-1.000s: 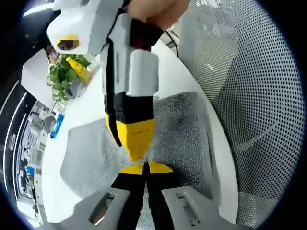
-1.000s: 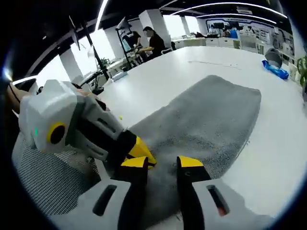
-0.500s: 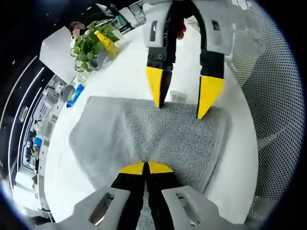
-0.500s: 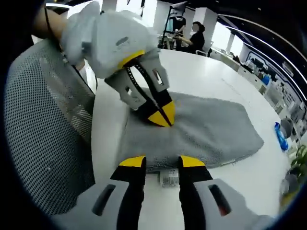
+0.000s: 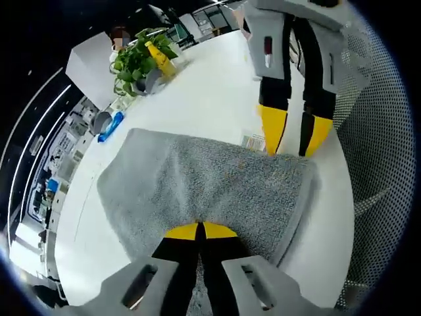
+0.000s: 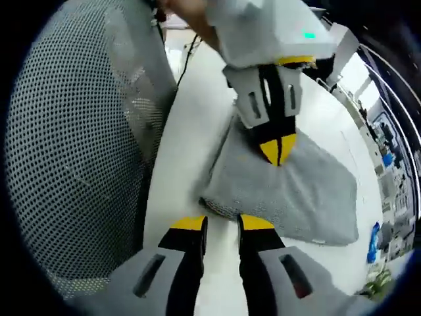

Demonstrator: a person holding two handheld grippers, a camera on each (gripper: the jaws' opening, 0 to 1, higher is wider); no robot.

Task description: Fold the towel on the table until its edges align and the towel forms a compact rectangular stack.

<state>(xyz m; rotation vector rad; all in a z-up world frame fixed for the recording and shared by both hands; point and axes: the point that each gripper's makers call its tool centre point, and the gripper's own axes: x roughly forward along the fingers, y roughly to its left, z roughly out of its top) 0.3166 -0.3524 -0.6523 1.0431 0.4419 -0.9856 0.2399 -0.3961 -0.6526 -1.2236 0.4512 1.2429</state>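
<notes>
White round-edged counter point(image 5: 217, 99) in an open-plan office, ceiling light strips and rows of desks behind. Mesh office chair back point(image 5: 378, 164) at the counter's near edge, also big on the left of the right gripper view point(image 6: 85, 131). Potted plant point(image 5: 131, 59) with a yellow bottle point(image 5: 160, 58) at the counter's far side, blue object point(image 5: 110, 126) beside a small grey item further along.

Grey towel point(image 5: 204, 191) lies flat on the counter near the chair edge, folded; long axis runs left-right across the left gripper view, folded thick edge toward the right. In the right gripper view the towel point(image 6: 296, 191) runs away from the camera toward the far right. White barcode tag point(image 5: 253, 141) pokes out at its far edge.

Left tool point(image 5: 200, 230) jaws clenched on the towel's near edge; same tool seen in the right gripper view point(image 6: 277, 149), tips together on the cloth. Right tool point(image 6: 222, 224) jaws apart, released, over bare counter just short of the towel's corner; in the left gripper view point(image 5: 294, 135) its yellow tips sit at the far edge by the tag.

Versus half a second ago: right tool has pulled back off the towel and its jaws are narrower; left tool unchanged on the cloth; towel much the same.
</notes>
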